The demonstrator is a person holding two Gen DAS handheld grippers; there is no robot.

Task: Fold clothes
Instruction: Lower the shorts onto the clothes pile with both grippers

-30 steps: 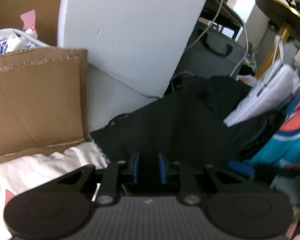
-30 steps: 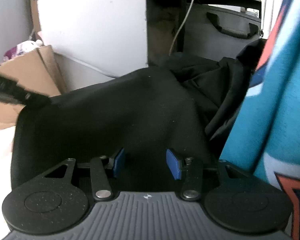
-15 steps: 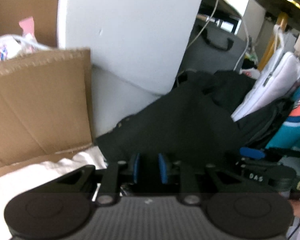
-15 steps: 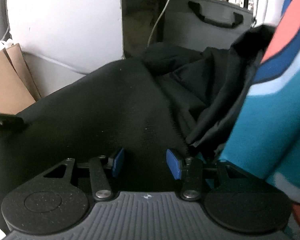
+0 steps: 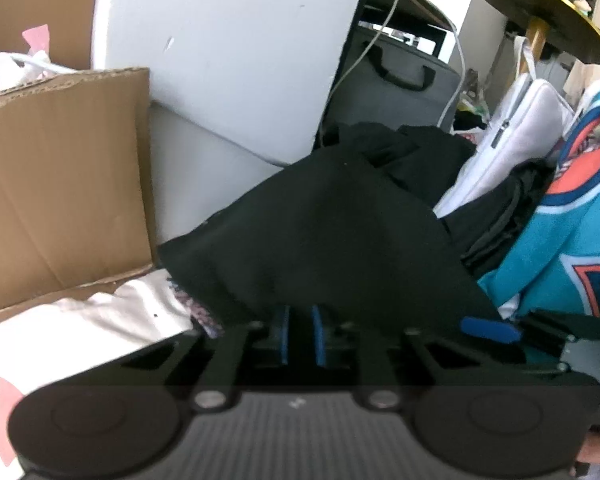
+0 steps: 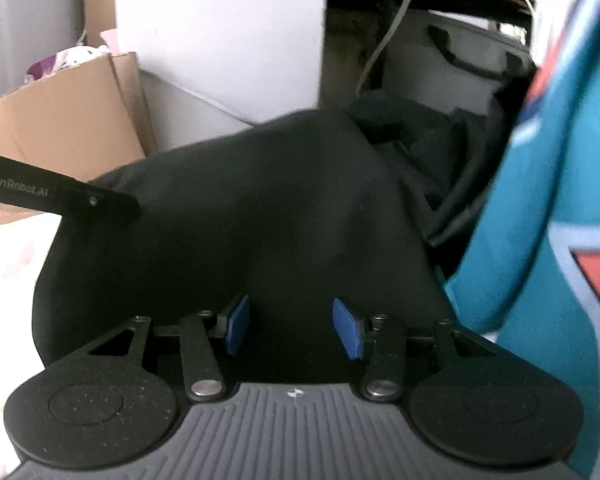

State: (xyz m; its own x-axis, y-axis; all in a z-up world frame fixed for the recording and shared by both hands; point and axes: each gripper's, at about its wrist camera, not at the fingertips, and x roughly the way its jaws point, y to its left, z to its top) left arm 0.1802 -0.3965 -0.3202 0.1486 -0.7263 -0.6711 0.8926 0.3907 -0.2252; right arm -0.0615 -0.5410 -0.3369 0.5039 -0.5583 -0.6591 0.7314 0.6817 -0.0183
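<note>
Black garment (image 5: 340,232) centre frame, plain. Teal jersey (image 5: 572,240) at right, with orange, white and navy graphic. Brown cardboard box (image 5: 60,184) at left. White cloth (image 5: 100,320) lower left. Light grey panel (image 5: 228,48) up top. Tongs: black bodies, blue pads (image 6: 236,324).

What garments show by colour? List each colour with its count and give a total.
Black fabric garments: 1, the black cloth garment under the left gripper and right gripper; further dark folds behind may be separate, cannot tell.
Teal jersey with orange and white trim: 1
White cloth: 1
Total: 3
</note>
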